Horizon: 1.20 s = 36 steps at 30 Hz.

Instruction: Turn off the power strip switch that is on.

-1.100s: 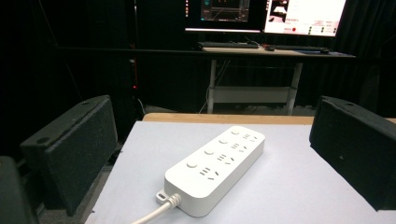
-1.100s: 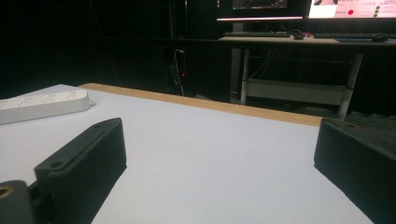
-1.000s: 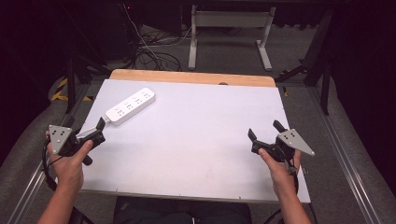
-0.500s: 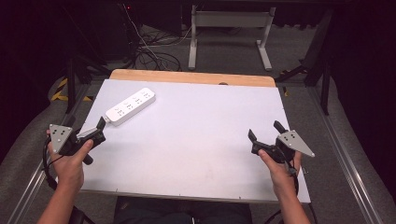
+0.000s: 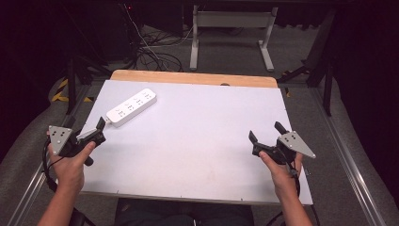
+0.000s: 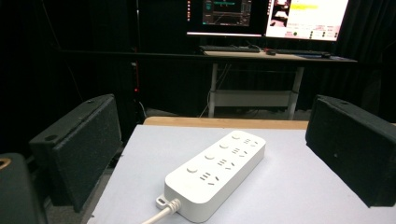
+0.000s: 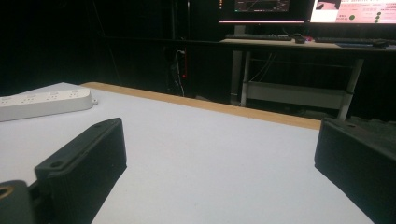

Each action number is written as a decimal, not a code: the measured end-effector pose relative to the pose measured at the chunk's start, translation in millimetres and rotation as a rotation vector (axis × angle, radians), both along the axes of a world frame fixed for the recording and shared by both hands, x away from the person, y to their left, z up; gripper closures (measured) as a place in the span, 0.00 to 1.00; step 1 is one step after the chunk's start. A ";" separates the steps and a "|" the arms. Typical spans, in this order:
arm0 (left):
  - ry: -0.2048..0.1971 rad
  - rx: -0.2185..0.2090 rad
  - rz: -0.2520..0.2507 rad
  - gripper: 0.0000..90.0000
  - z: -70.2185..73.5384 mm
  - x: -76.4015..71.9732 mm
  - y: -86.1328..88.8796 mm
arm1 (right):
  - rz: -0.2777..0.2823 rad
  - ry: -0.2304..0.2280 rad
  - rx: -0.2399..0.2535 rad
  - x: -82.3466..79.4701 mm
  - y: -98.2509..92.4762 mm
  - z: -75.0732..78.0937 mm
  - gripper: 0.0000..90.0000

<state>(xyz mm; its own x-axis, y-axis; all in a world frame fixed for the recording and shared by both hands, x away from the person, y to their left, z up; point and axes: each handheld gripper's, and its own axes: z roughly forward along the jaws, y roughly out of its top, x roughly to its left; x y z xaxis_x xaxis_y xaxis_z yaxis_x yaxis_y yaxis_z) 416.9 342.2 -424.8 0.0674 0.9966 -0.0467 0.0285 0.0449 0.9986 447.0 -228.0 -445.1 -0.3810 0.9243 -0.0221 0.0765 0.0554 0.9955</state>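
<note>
The white power strip is laid flat at the far left of the table, untouched. The left claw is held wide near it. The right claw is also opened wide, well apart.

We think this is a lab or a test room, not a home. All around us hang dark black curtains, and the floor is plain and grey. Our table has a bare white top with a wood strip along the far edge. Behind it we see a desk with a keyboard and two glowing screens full of charts and numbers. A bunch of black cables lies tangled on the floor. Yellow and black warning tape marks a spot on the floor at the left.
</note>
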 end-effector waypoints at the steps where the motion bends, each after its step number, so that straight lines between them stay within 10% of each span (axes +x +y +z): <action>1: 0.000 -0.003 0.002 0.06 0.2 -0.1 -0.1 | -0.001 0.000 0.000 0.0 0.0 0.0 0.03; 22: 0.000 0.004 0.024 0.34 0.5 -0.9 2.5 | 0.004 0.001 0.001 -0.2 0.7 0.2 0.03; 36: 0.012 -0.005 0.013 0.85 3.1 -3.3 9.2 | 0.007 0.000 -0.002 -0.2 1.2 0.2 0.03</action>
<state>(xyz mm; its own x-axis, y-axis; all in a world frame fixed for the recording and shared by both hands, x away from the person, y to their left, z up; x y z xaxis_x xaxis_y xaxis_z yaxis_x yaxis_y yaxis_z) 413.6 351.4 -421.7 0.0538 0.9972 -0.0524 0.0397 0.0503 0.9979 446.7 -226.7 -444.9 -0.3873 0.9216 -0.0245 0.0756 0.0582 0.9954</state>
